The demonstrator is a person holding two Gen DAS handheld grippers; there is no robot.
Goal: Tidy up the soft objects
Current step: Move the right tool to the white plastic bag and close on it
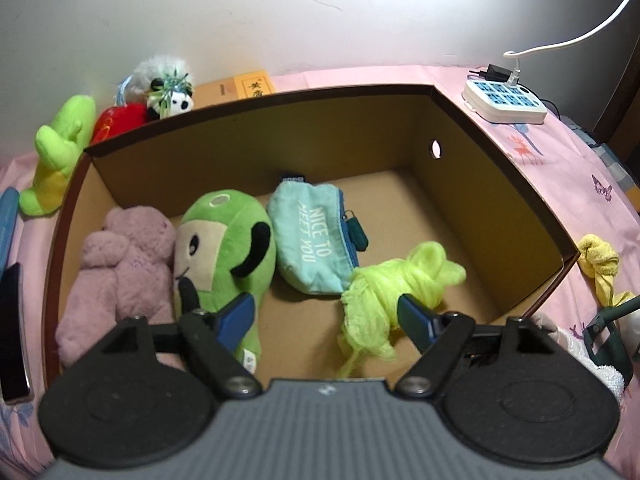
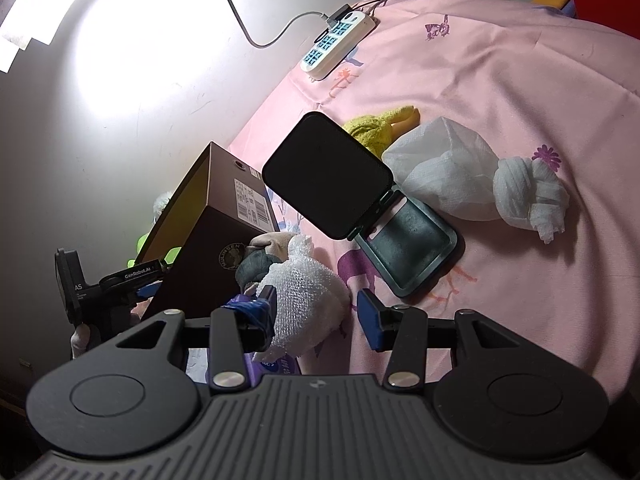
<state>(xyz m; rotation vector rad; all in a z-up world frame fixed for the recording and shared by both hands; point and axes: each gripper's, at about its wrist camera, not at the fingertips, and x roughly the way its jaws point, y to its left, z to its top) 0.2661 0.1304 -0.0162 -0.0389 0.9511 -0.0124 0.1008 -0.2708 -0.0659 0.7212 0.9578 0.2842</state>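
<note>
Left gripper jaws wide apart over the box, holding nothing, lime scarf on the box floor touching its right pad, right gripper open, white cloth against its left pad, ungripped.

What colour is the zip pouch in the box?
Light teal pouch with white lettering and a darker blue zip; clearest in the left wrist view.

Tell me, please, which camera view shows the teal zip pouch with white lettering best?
The left wrist view: the teal pouch lies in plain sight on the floor of the cardboard box, lettering and zip readable. The right wrist view shows only the box's outside, so the pouch is hidden.
</note>
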